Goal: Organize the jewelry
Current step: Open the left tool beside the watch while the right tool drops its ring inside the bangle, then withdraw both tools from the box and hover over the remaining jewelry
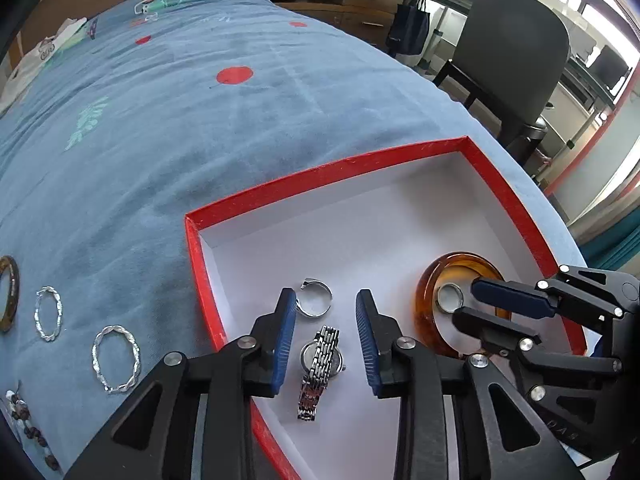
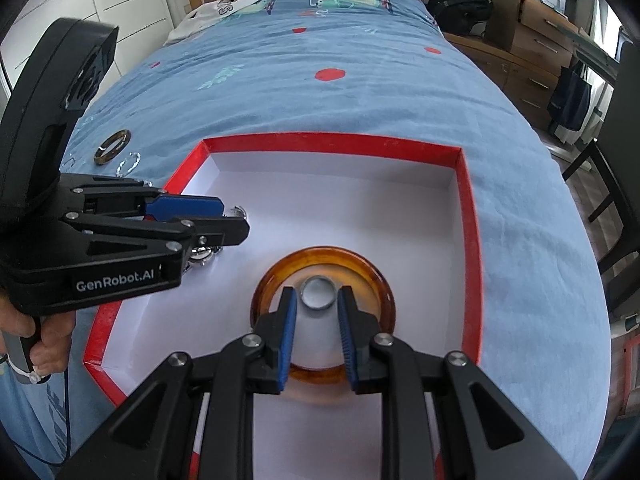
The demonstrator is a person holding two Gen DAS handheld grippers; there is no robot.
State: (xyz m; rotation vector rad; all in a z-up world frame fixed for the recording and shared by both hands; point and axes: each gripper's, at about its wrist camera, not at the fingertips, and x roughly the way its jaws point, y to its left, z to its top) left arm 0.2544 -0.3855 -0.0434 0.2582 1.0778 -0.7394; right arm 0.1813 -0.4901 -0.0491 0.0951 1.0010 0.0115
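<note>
A red box (image 1: pixel 320 174) with a white inside lies on the blue bedspread. In it are a silver watch (image 1: pixel 320 364), an open silver ring (image 1: pixel 317 297), an amber bangle (image 1: pixel 428 304) and a small silver ring (image 1: pixel 450 298) inside the bangle. My left gripper (image 1: pixel 326 310) is open above the watch, holding nothing. My right gripper (image 2: pixel 318 300) is open, its fingers on either side of the small silver ring (image 2: pixel 318 293) inside the amber bangle (image 2: pixel 380 292). It shows in the left wrist view (image 1: pixel 468 300).
On the bedspread left of the box lie two twisted silver hoops (image 1: pixel 116 358) (image 1: pixel 49 313), a brown bangle (image 1: pixel 10 292) and a beaded string (image 1: pixel 28 424). A chair (image 1: pixel 516 52) and wooden drawers (image 2: pixel 536 40) stand to the right of the bed.
</note>
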